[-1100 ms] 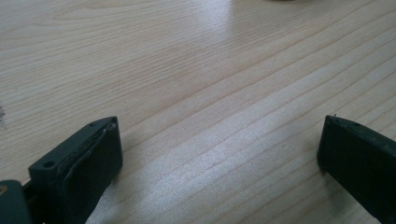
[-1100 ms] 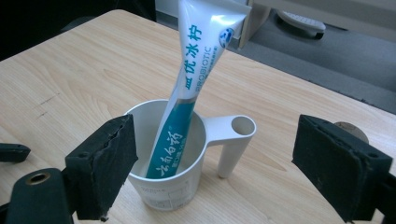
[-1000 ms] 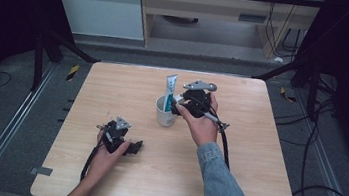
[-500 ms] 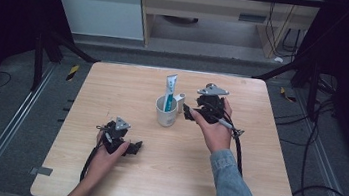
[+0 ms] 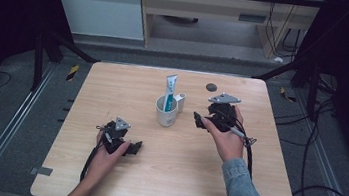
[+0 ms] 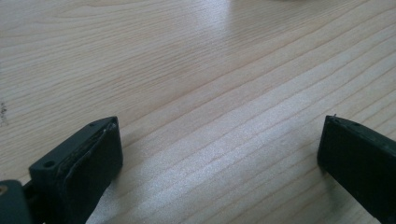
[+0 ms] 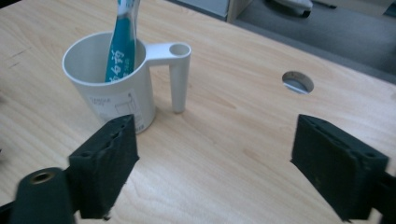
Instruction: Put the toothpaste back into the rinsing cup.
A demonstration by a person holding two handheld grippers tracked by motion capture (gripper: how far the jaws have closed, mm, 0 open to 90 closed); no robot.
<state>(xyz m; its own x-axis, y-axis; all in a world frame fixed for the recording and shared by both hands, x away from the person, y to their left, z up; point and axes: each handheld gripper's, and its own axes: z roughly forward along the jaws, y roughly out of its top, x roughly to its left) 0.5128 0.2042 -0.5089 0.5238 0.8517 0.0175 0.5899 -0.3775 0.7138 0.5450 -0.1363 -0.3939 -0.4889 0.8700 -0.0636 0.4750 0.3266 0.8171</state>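
A white cup (image 5: 166,112) with a side handle stands upright near the middle of the wooden table (image 5: 113,85). A teal and white toothpaste tube (image 5: 169,90) leans inside it. My right gripper (image 5: 199,120) hovers just right of the cup, open and empty. The right gripper view has the cup (image 7: 114,88) and tube (image 7: 122,39) at upper left, ahead of my open right gripper (image 7: 215,170). My left gripper (image 5: 132,147) rests low at the table's front left, open. In the left gripper view, bare wood lies across my left gripper (image 6: 219,161).
A small round hole (image 5: 211,87) pierces the tabletop behind the right gripper; the hole (image 7: 297,81) sits at right in the right gripper view. Black frame posts and cables flank the table. A shelf unit (image 5: 208,11) stands beyond the far edge.
My right gripper has drawn back to the right, away from the cup, and stands open. The tube stays in the cup. The left gripper has not moved.
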